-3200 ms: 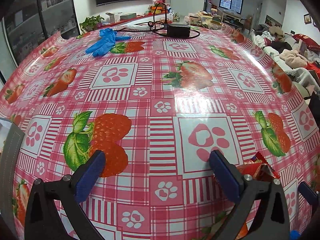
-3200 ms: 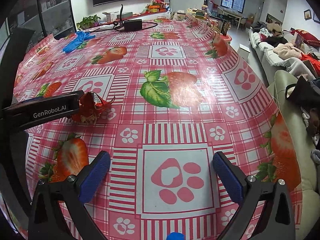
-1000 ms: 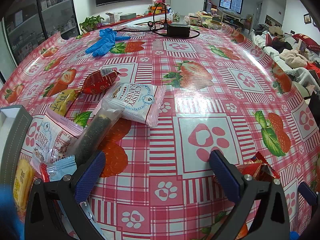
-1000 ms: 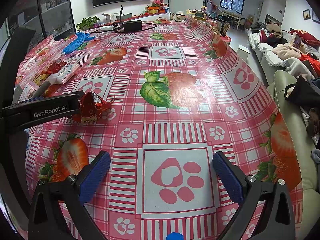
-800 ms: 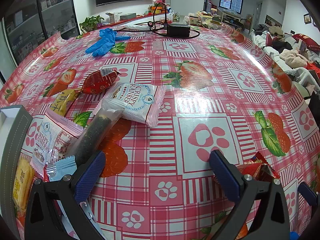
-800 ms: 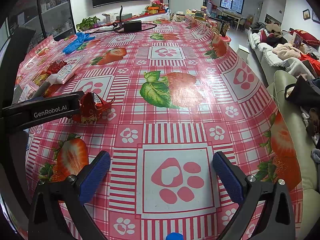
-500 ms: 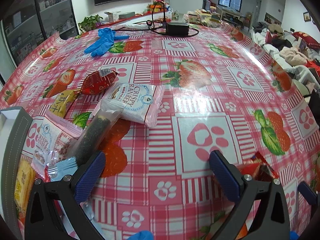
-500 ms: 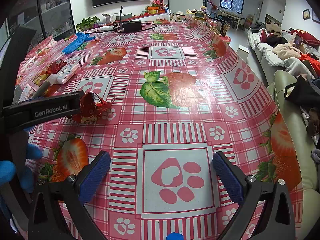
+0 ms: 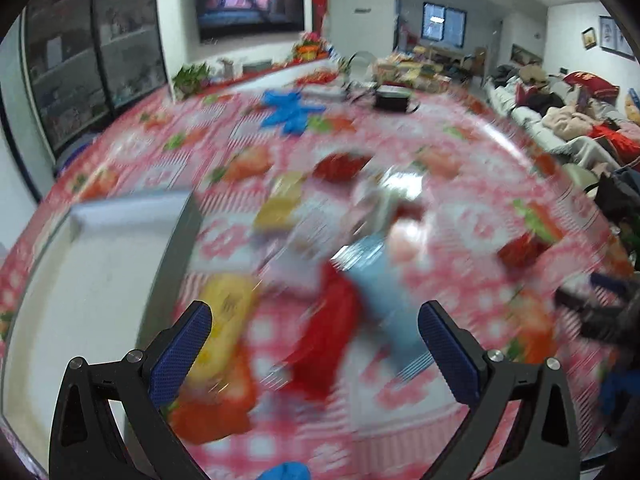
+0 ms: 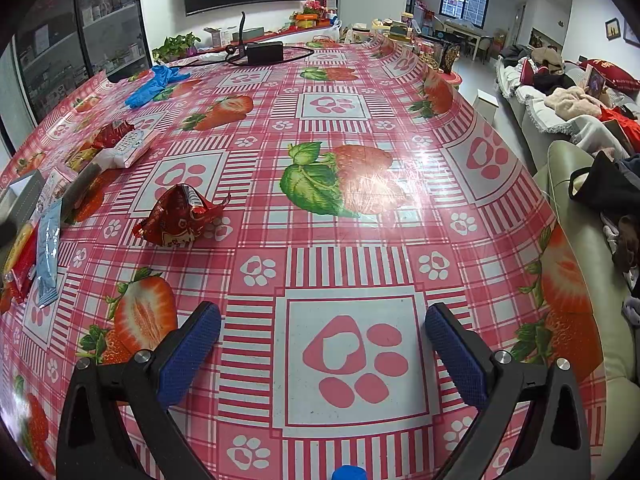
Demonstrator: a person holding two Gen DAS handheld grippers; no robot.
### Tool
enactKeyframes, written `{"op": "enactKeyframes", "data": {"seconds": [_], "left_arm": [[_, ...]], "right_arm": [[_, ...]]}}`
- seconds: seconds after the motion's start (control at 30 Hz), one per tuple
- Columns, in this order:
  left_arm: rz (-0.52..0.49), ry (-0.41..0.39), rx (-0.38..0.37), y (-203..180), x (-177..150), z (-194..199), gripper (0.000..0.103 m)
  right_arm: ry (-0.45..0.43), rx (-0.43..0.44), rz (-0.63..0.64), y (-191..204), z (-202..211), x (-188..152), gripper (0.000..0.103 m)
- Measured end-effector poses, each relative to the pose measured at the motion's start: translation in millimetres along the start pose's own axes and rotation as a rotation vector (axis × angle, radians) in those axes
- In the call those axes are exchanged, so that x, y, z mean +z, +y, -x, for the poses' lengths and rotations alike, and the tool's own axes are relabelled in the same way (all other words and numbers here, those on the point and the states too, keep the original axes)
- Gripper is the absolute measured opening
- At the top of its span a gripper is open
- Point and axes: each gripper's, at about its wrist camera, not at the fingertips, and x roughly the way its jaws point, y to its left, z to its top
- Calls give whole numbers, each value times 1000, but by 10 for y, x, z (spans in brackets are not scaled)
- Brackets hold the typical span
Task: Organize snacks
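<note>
In the blurred left view a tray sits at frame left, likely the bin for the snacks heaped mid-frame, just above the left hand-held gripper, spread and empty. In the right view, a red packet lies alone on the counter, upper left of the right hand-held gripper, also spread and empty.

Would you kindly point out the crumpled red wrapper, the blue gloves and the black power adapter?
Red wrapper (image 10: 180, 216), right wrist view, middle of the crumpled foil.
Blue gloves (image 10: 154, 84), right wrist view, centre of the pile.
Power adapter (image 10: 265, 51), right wrist view, top face of the black brick.
</note>
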Motion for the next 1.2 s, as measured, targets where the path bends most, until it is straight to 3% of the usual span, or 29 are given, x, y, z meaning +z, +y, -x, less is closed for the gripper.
{"op": "enactKeyframes", "data": {"seconds": [0.23,0.37,0.43,0.57,0.67,0.73,0.83,1.1,1.13,1.2], "left_arm": [[17,60,-4,338,-161,-185,103],[-2,98,-27,267,-111,-270,103],[-44,131,1,147,-111,-376,103],[-30,125,18,137,-94,-398,103],[-28,138,14,151,-84,-413,103],[-36,134,8,154,-83,-418,103],[-34,151,2,170,-43,-445,103],[9,204,14,208,69,-536,103],[10,204,14,207,72,-534,102],[9,196,21,197,62,-504,97]], "right_arm": [[-1,0,0,4,1,-3,103],[-1,-1,-1,6,1,-4,103],[0,0,-1,4,1,-4,103],[4,1,0,5,1,-2,103],[62,-5,-5,18,-7,69,103],[93,28,-25,36,-7,139,103],[70,133,-76,101,34,268,103],[98,182,-93,515,-251,669,102],[102,183,-93,555,-296,687,101],[95,145,-66,637,-332,708,75]]}}
